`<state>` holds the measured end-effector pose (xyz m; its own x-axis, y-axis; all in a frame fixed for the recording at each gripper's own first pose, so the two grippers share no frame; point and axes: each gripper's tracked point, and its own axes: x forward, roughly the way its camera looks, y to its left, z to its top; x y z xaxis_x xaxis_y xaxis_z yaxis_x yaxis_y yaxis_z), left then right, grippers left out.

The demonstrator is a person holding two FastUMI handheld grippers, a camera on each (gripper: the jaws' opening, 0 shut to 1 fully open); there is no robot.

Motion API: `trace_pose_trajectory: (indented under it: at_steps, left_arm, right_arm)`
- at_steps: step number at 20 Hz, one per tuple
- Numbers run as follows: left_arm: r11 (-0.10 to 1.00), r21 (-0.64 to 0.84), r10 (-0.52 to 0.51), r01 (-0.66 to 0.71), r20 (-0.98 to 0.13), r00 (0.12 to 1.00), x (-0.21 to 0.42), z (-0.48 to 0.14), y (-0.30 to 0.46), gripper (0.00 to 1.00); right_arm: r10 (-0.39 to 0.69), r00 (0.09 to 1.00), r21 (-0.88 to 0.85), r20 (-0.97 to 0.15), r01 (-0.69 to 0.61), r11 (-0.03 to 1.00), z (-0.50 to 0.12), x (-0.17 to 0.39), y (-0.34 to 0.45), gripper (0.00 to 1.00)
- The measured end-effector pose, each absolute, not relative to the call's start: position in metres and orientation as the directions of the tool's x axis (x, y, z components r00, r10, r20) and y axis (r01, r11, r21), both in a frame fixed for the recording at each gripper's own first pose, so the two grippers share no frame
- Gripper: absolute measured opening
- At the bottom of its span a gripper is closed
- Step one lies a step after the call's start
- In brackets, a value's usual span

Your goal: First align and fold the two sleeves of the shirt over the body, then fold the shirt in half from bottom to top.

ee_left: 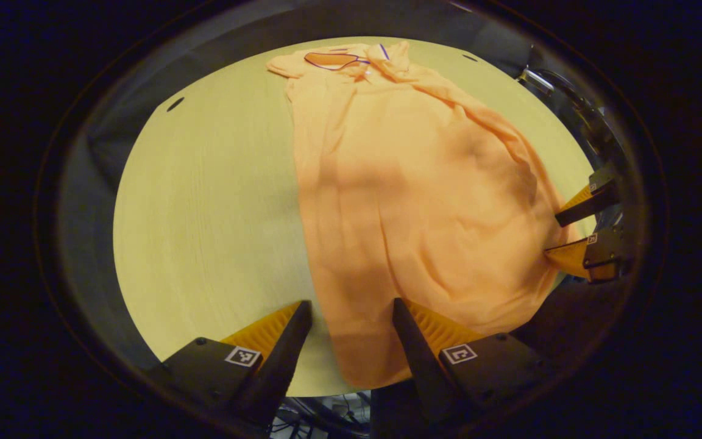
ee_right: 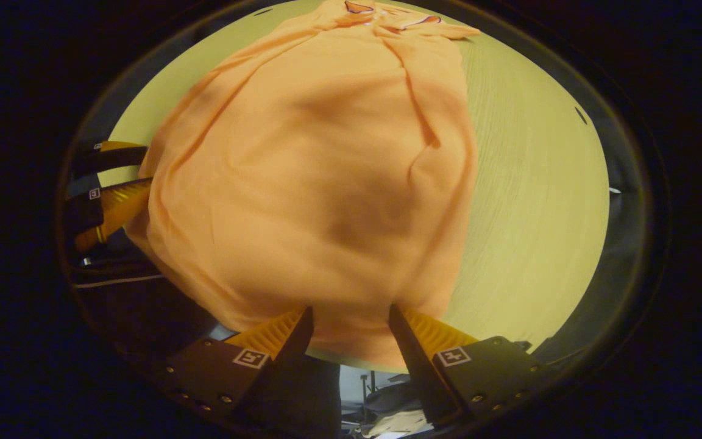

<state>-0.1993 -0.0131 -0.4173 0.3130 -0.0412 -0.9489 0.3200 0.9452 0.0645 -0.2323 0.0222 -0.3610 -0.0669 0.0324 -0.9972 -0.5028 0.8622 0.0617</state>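
Both grippers are sitting spread at the shirt (ee_left: 406, 201) hem on the table (ee_left: 205, 213), left gripper (ee_left: 351, 314) and right gripper (ee_right: 351, 317) straddling cloth unpinched, likely lining up the bottom-to-top fold.

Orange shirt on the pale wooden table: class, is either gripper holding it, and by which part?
Neither. Left gripper and right gripper are both open, jaws apart at the orange shirt's bottom hem, not pinching it.
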Motion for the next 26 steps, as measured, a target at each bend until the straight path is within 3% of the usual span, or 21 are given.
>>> trace_pose_trajectory:
  at_steps: [1, 5, 7, 8, 10, 11, 12, 17, 26]
  left_arm:
    - [0.942, 0.062, -0.047, 0.330, -0.949, 0.311, -0.198, -0.416, -0.017, 0.93]
    - [0.909, 0.068, -0.057, 0.410, -0.956, 0.286, -0.201, -0.419, -0.028, 0.62]
    - [0.910, 0.062, -0.060, 0.410, -0.959, 0.276, -0.199, -0.419, -0.028, 0.55]
    - [0.916, 0.061, -0.072, 0.398, -0.948, 0.311, -0.193, -0.415, -0.029, 0.55]
    - [0.921, 0.048, -0.082, 0.388, -0.946, 0.314, -0.194, -0.416, -0.030, 0.12]
    - [0.923, 0.049, -0.079, 0.382, -0.946, 0.313, -0.195, -0.414, -0.030, 0.13]
    - [0.925, 0.051, -0.076, 0.377, -0.947, 0.313, -0.196, -0.414, -0.029, 0.07]
    - [0.929, 0.051, -0.096, 0.366, -0.923, 0.373, -0.184, -0.415, -0.031, 0.06]
    - [0.954, 0.026, -0.116, 0.298, -0.886, 0.448, -0.171, -0.381, -0.025, 0.06]
  right_arm:
    - [0.032, -0.066, 0.061, -0.997, -0.500, 0.864, -0.361, -0.232, 0.022, 0.84]
    - [0.033, -0.071, 0.064, -0.997, -0.492, 0.868, -0.360, -0.229, 0.023, 0.83]
    - [0.063, -0.046, 0.077, -0.997, -0.452, 0.889, -0.360, -0.223, 0.028, 0.48]
    - [0.068, -0.048, 0.083, -0.996, -0.446, 0.891, -0.360, -0.224, 0.028, 0.24]
    - [0.069, -0.056, 0.087, -0.996, -0.449, 0.889, -0.360, -0.224, 0.029, 0.18]
    - [0.077, -0.027, 0.082, -0.997, -0.432, 0.898, -0.359, -0.217, 0.031, 0.18]
    - [0.069, -0.039, 0.080, -0.997, -0.442, 0.893, -0.361, -0.224, 0.030, 0.04]
    - [0.068, 0.000, 0.060, -0.998, -0.458, 0.887, -0.359, -0.222, 0.030, 0.04]
    - [0.133, 0.062, 0.104, -0.989, -0.343, 0.934, -0.345, -0.210, 0.031, 0.00]
